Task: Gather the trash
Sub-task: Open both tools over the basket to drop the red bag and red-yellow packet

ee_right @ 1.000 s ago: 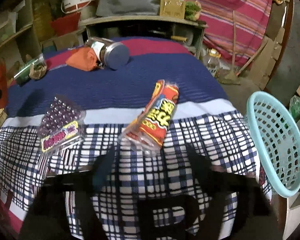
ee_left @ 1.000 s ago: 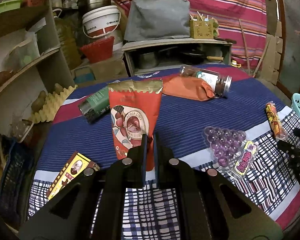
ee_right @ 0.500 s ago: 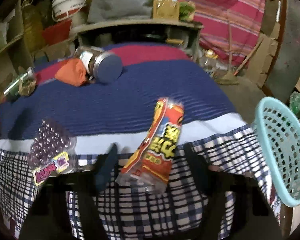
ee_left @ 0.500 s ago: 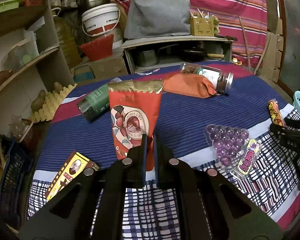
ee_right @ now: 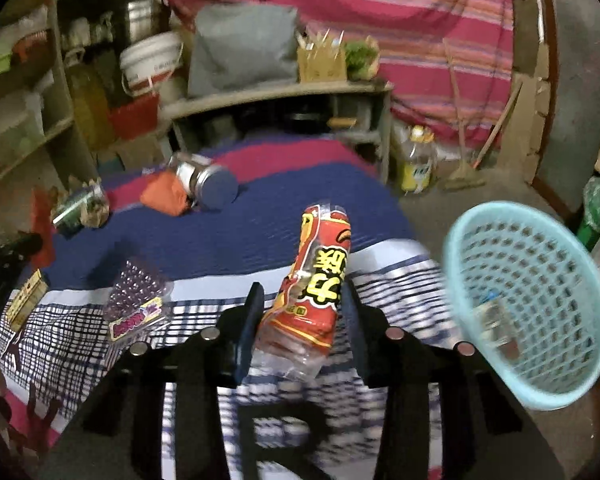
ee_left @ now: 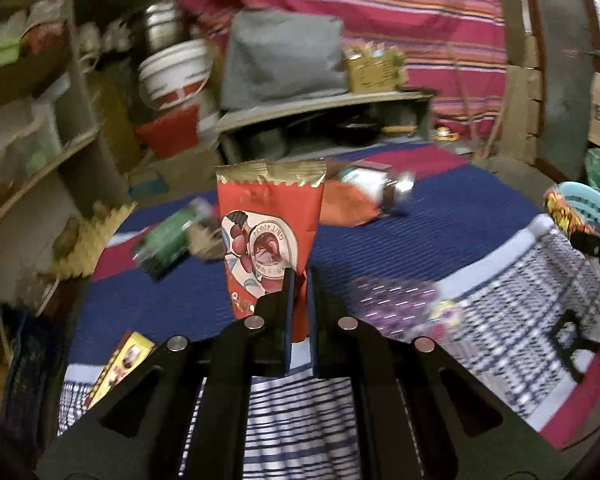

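Left gripper [ee_left: 298,280]: the jaws are almost fully closed, clamped on the lower edge of a red snack pouch [ee_left: 270,236]. The pouch stands upright between the fingers, its gold serrated top edge uppermost, raised above the striped tablecloth [ee_left: 440,220].

Right gripper [ee_right: 300,308]: the jaws have just been closing and now stand partly open around a red-labelled plastic wrapper [ee_right: 314,288]. The wrapper runs lengthwise between the two fingers, clear end toward the camera, printed end tilted away and upward. Both pads appear to press its sides, and it appears lifted clear of the cloth.

Surroundings, right wrist view:
- A light blue perforated basket [ee_right: 540,300] sits just right of the right gripper, at the table edge, tilted toward the camera. Some items lie inside it; they are too blurred to identify.
- A clear blister tray of purple beads [ee_right: 138,300] lies on the checked part of the cloth, left of the gripper.
- A yellow carton [ee_right: 26,300] lies near the left edge.
- A jar with a blue lid [ee_right: 208,184] lies on its side beside an orange bag [ee_right: 164,196] at the far end.
- A green-labelled jar [ee_right: 76,208] lies to the far left.
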{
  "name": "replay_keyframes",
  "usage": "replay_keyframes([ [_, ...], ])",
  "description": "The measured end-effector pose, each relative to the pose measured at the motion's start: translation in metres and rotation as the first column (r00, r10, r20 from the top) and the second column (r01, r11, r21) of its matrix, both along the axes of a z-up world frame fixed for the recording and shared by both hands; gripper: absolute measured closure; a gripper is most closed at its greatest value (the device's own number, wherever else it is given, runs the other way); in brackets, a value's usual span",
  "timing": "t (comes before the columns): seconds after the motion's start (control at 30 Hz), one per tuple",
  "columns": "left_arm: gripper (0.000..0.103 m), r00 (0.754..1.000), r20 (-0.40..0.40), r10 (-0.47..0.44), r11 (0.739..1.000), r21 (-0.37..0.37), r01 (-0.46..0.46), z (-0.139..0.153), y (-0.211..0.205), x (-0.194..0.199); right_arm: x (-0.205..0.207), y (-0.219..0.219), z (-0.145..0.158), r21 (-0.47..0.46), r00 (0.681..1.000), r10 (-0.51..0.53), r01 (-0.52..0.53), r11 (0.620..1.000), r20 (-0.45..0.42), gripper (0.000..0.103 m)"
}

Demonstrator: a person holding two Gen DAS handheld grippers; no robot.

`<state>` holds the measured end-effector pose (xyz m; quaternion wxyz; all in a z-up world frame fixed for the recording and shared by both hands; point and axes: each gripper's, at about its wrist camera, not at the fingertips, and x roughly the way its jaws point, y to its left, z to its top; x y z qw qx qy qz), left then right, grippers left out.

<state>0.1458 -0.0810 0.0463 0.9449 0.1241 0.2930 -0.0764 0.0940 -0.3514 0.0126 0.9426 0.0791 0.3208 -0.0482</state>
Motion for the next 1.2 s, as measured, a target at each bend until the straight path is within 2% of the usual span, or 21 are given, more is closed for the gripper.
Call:
replay_keyframes([
  [0.17,0.098,0.993,0.037,-0.112,0.990,-0.084,0.115,0.018,-0.046,-0.017,-0.035,-0.055,0.013,-0.008,0.996,-0.077,0.077,0.997,0.043,0.063],
  [0.33,0.098,0.971,0.055,-0.233,0.966,-0.100,0.237,0.029,-0.105,-0.029,-0.061,-0.113,0.013,-0.016,0.983,-0.178,0.179,0.984,0.047,0.063],
  [0.47,0.098,0.944,0.064,-0.325,0.942,-0.066,0.329,0.028,-0.164,-0.041,-0.071,-0.148,0.010,-0.004,0.970,-0.240,0.240,0.971,0.045,0.063],
  [0.7,0.098,0.878,0.042,-0.477,0.875,-0.072,0.479,0.024,-0.262,-0.055,-0.079,-0.186,0.011,-0.021,0.956,-0.290,0.291,0.956,0.045,0.063],
  [0.8,0.098,0.860,0.026,-0.510,0.854,-0.104,0.510,0.015,-0.286,-0.053,-0.080,-0.197,0.009,-0.040,0.953,-0.301,0.302,0.952,0.039,0.063],
  [0.93,0.098,0.853,-0.030,-0.520,0.846,-0.156,0.510,-0.004,-0.311,-0.044,-0.079,-0.210,0.000,-0.035,0.949,-0.316,0.316,0.948,0.019,0.063],
  [1.0,0.098,0.842,-0.078,-0.534,0.840,-0.169,0.516,-0.016,-0.326,-0.037,-0.079,-0.215,-0.004,-0.027,0.947,-0.322,0.322,0.946,0.012,0.063],
  [1.1,0.098,0.825,-0.103,-0.556,0.824,-0.199,0.530,-0.024,-0.344,-0.034,-0.078,-0.220,-0.010,-0.015,0.944,-0.329,0.329,0.944,0.003,0.063],
  [1.2,0.097,0.811,-0.100,-0.576,0.812,-0.180,0.555,-0.028,-0.357,-0.039,-0.075,-0.226,-0.015,-0.015,0.943,-0.333,0.333,0.943,-0.008,0.063],
])
